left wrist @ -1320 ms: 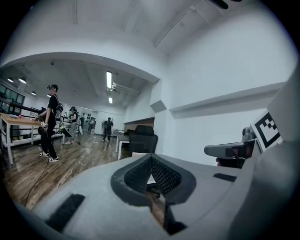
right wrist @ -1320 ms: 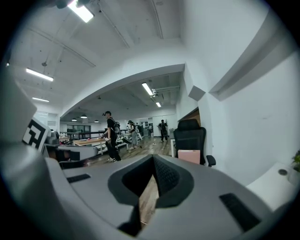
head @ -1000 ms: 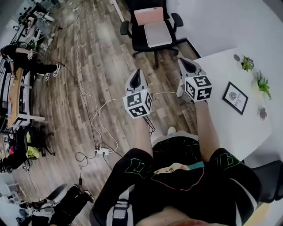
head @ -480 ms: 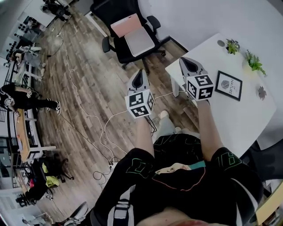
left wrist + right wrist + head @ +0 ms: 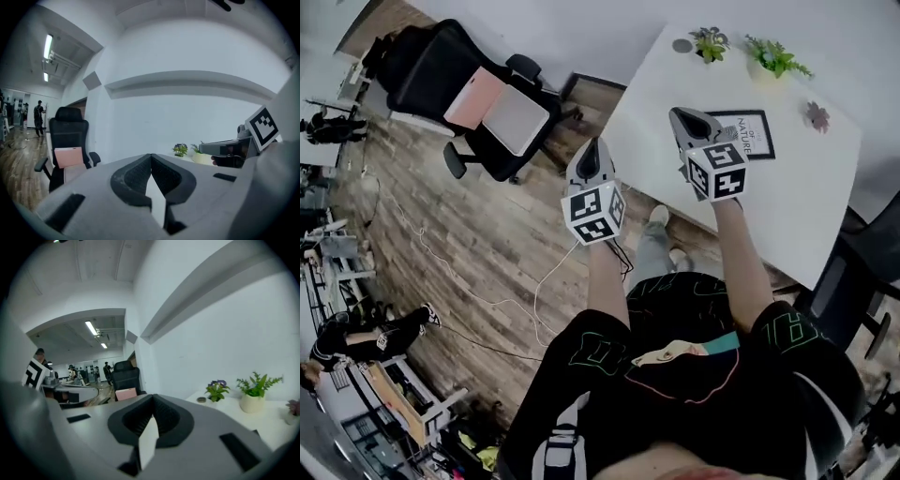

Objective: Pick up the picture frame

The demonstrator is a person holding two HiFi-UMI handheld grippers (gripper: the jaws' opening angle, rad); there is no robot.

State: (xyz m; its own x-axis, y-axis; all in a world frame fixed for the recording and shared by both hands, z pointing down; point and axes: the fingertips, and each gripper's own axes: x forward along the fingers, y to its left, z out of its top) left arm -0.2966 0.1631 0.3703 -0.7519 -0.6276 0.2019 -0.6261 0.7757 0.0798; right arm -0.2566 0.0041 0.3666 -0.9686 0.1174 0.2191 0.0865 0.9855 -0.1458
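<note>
with left gripper [image 5: 592, 148] and right gripper [image 5: 677, 112] both clenched empty, spread the right fingers [image 5: 692, 125] wide before reaching the picture frame [image 5: 750, 134] on the tabletop [image 5: 647, 112].

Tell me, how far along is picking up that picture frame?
Done: nothing yet; the picture frame lies flat on the white table. In hand: the right gripper hovers near it, jaws shut and empty; the left gripper is shut too. Left: opening, gripping, lifting.

The table [image 5: 649, 114] lies bare before the picture frame [image 5: 753, 136]; a small plant [image 5: 710, 43] and a bigger plant [image 5: 776, 56] stand behind.
</note>
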